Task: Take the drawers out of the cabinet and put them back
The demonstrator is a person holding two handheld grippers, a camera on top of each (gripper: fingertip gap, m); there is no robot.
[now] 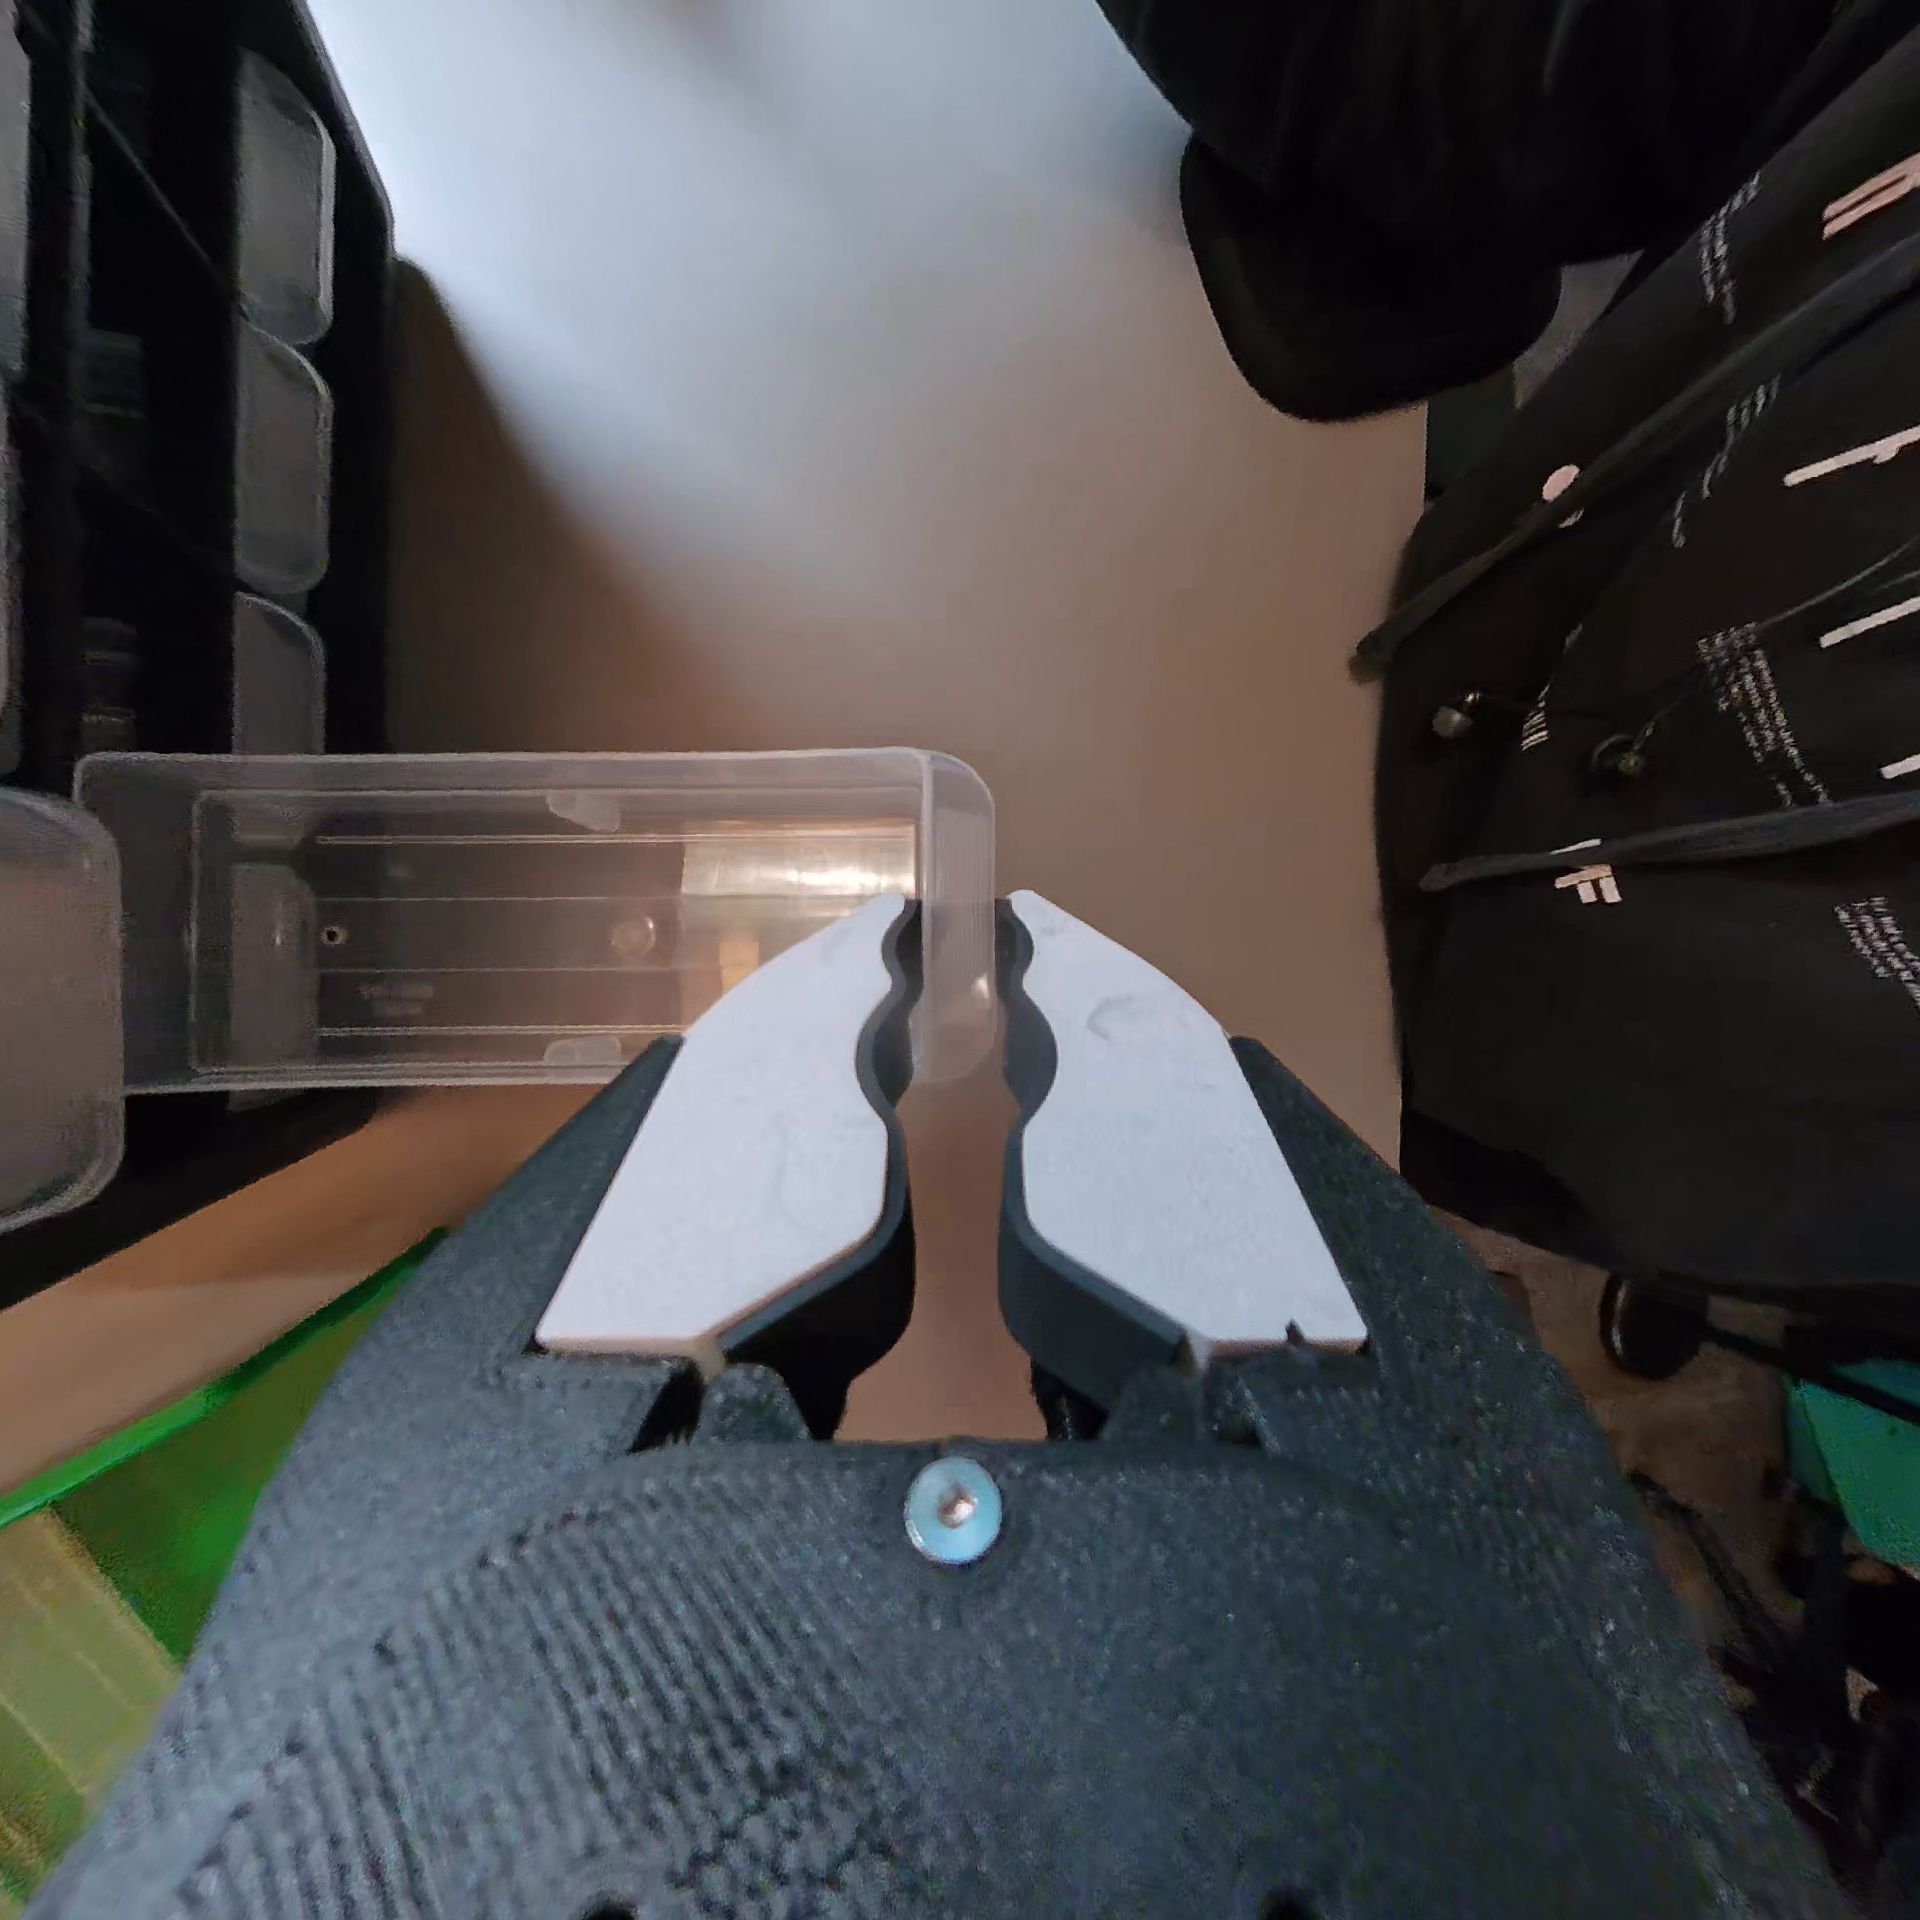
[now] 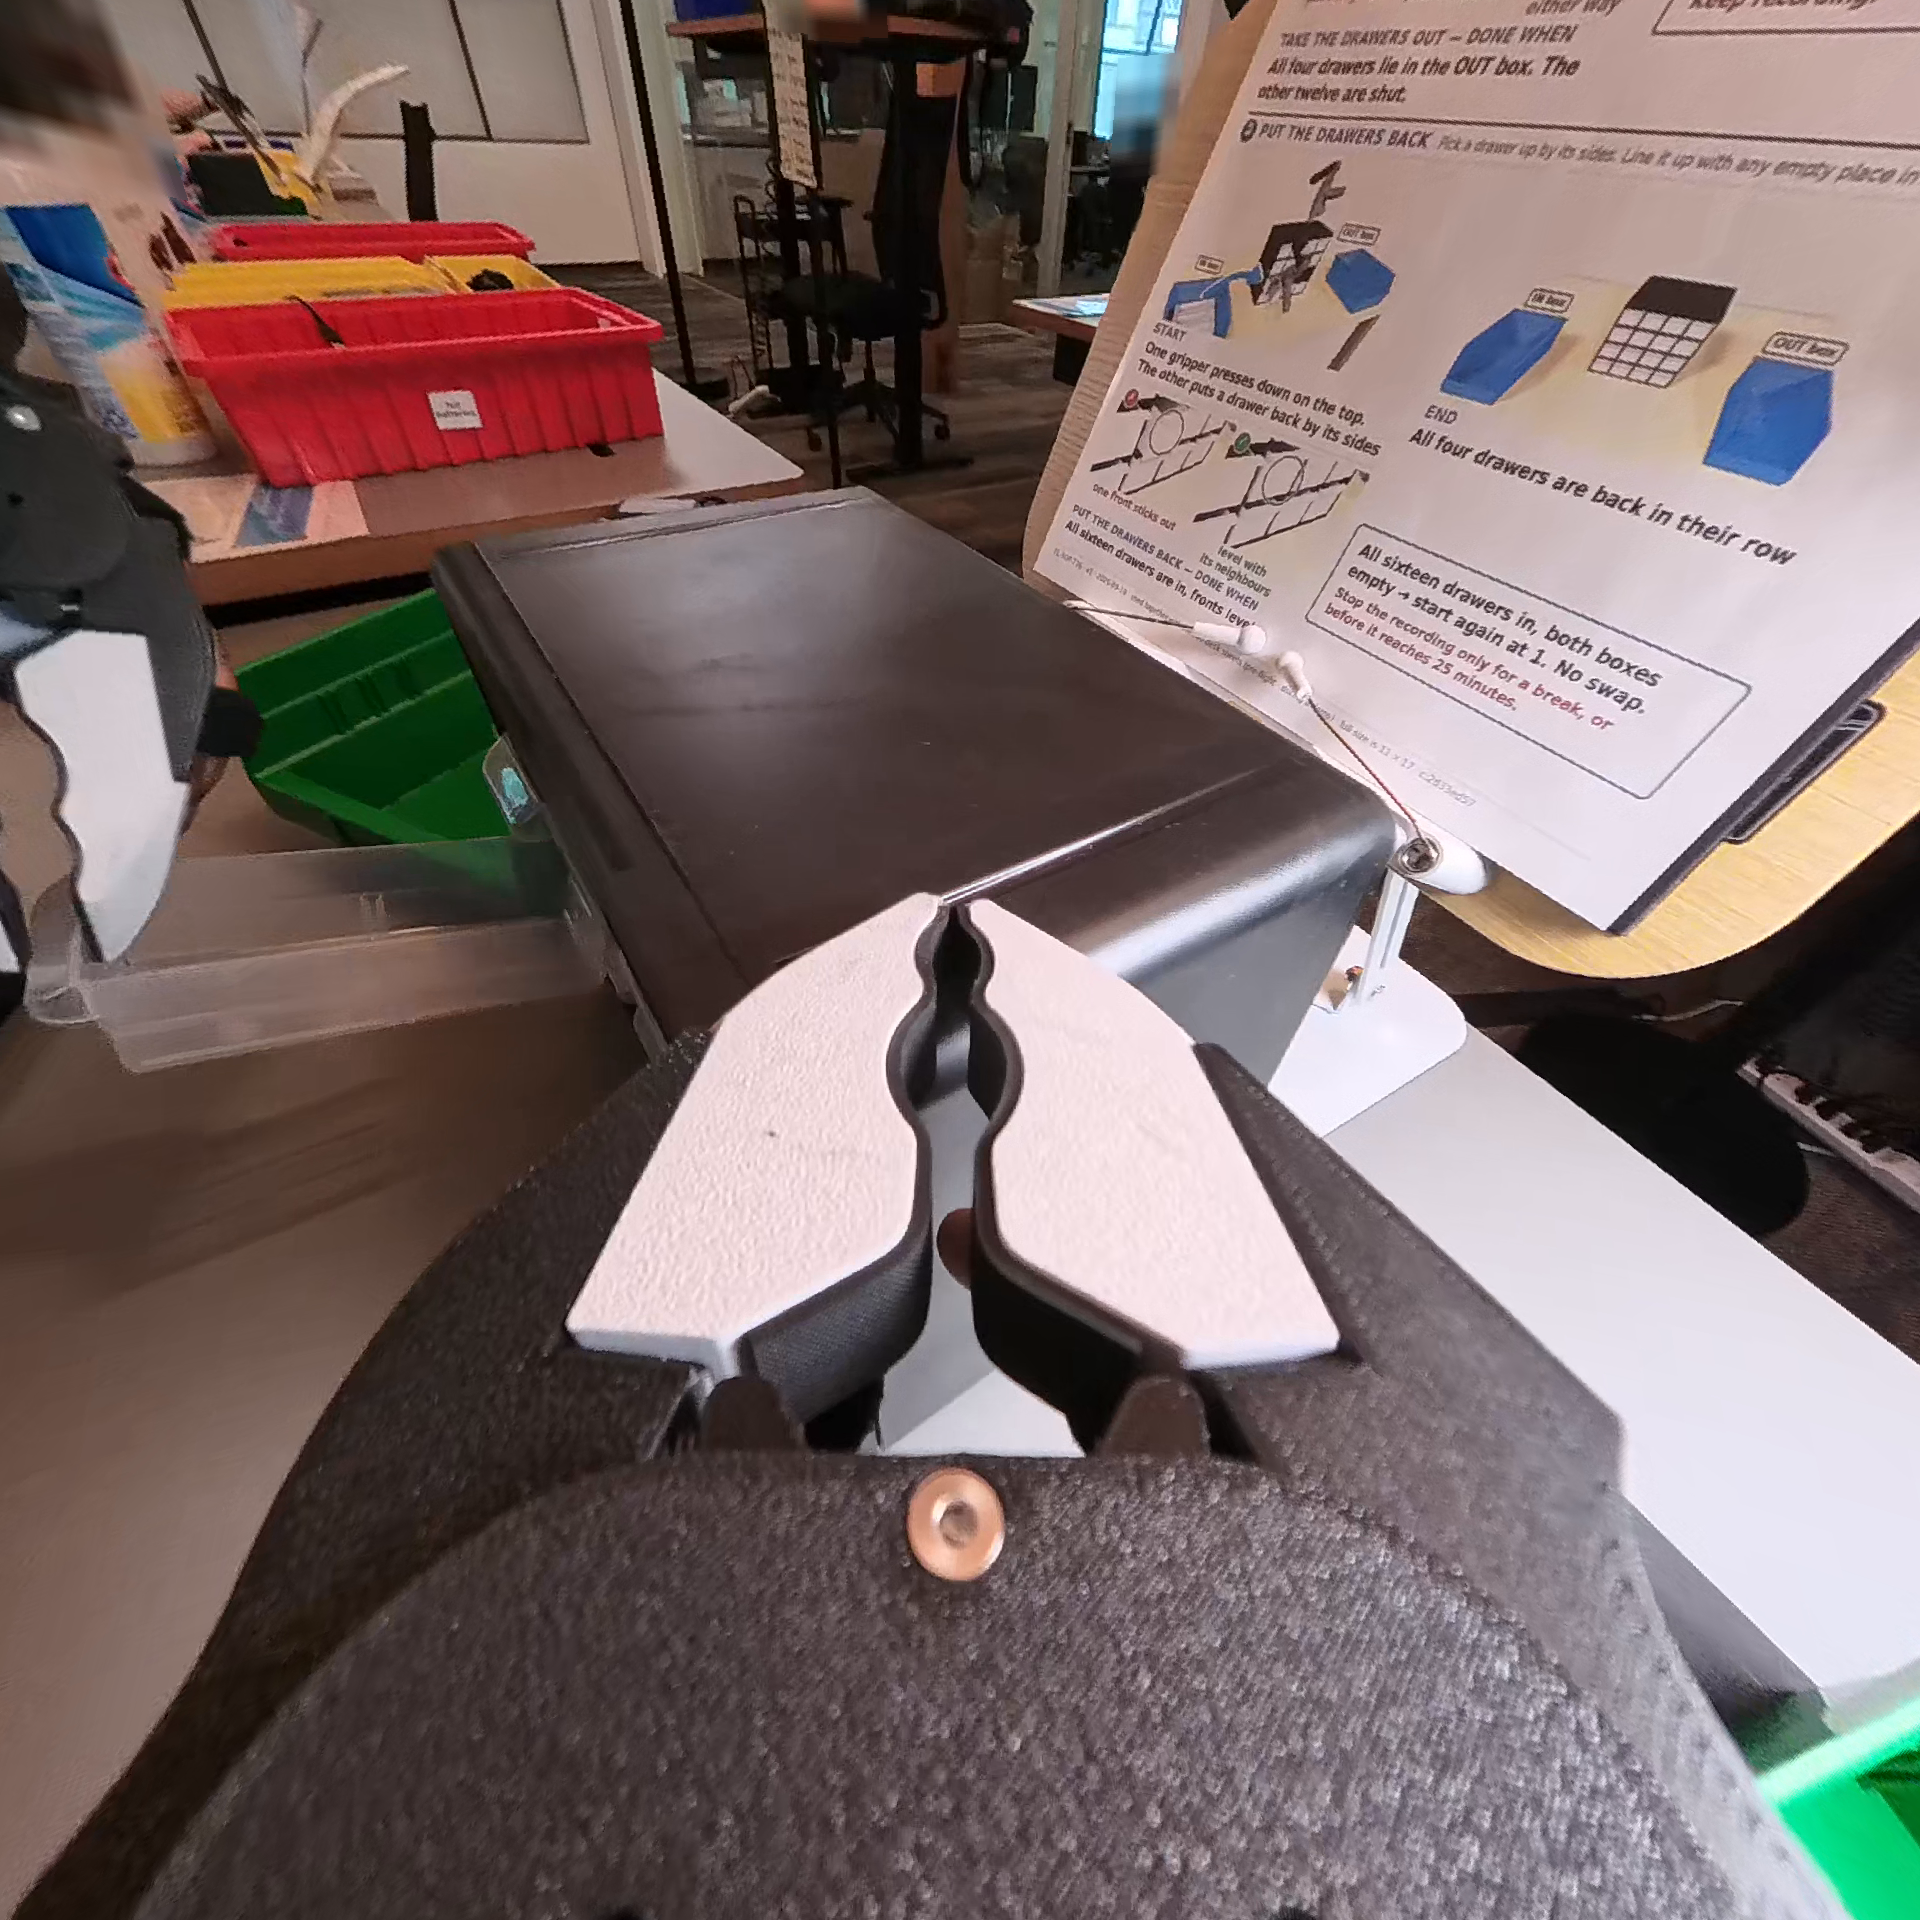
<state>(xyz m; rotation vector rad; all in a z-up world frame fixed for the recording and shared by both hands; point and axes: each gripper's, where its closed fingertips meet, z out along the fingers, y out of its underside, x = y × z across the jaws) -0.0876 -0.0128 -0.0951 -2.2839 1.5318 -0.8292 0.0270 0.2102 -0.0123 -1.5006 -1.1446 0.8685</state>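
Observation:
A clear plastic drawer (image 1: pixel 499 914) sticks far out of the black cabinet (image 1: pixel 156 416), whose other clear drawer fronts sit in their slots. My left gripper (image 1: pixel 954 914) is shut on the drawer's front lip (image 1: pixel 954 831), with both pads pressed against it. In the right wrist view the drawer (image 2: pixel 312 935) juts out to the left of the cabinet (image 2: pixel 883 707), with the left gripper's finger (image 2: pixel 104 790) at its end. My right gripper (image 2: pixel 954 914) is shut with nothing between its pads. It is at the near edge of the cabinet's top.
A green bin (image 2: pixel 374 727) stands left of the cabinet, also low left in the left wrist view (image 1: pixel 208 1403). An instruction board (image 2: pixel 1507 416) leans at the right. Red and yellow bins (image 2: pixel 416 374) sit on a far table. A person's black jacket (image 1: pixel 1662 623) is close on the right.

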